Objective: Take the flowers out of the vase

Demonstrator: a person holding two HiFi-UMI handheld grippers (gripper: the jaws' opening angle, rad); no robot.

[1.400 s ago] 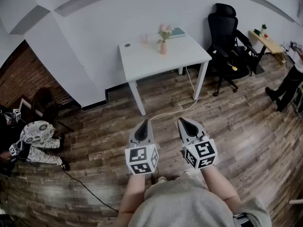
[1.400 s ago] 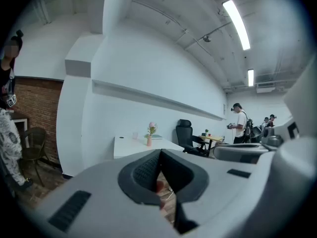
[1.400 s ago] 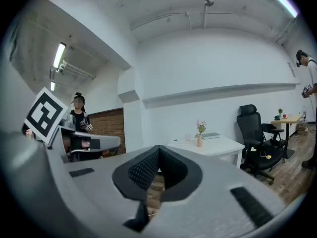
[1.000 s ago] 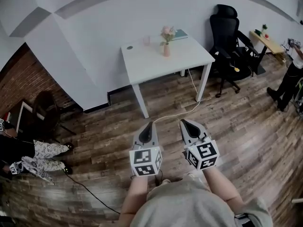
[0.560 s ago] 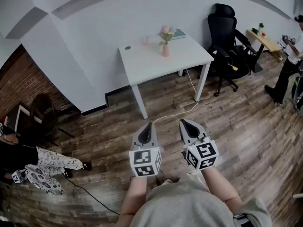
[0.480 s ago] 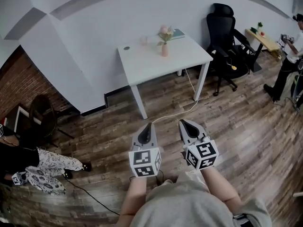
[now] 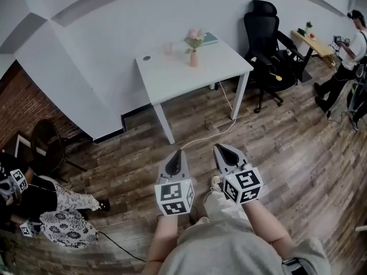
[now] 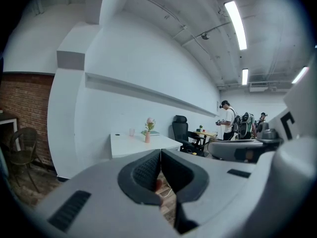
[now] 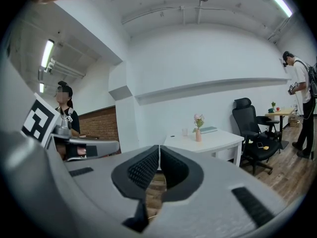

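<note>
A small pink vase point(image 7: 194, 59) with pink flowers point(image 7: 194, 37) stands near the back of a white table point(image 7: 178, 76), far ahead of me. The vase point(image 8: 147, 138) and flowers point(image 8: 149, 124) show small in the left gripper view, and likewise the vase point(image 9: 198, 136) with its flowers point(image 9: 198, 119) in the right gripper view. My left gripper point(image 7: 177, 152) and right gripper point(image 7: 217, 148) hang side by side over the wooden floor, well short of the table. Both are shut with nothing between the jaws.
A black office chair point(image 7: 264, 39) stands right of the table, with a small wooden side table point(image 7: 312, 43) beyond. A person point(image 7: 344, 56) stands at the far right; another sits low at the left point(image 7: 34, 205). A white cable point(image 7: 212, 128) runs across the floor. A book point(image 7: 202, 39) lies on the table.
The view has shifted: the table sits slightly further left and nearer. The seated person at the left has moved. The standing person at right has come more into view. Both grippers stay shut.
</note>
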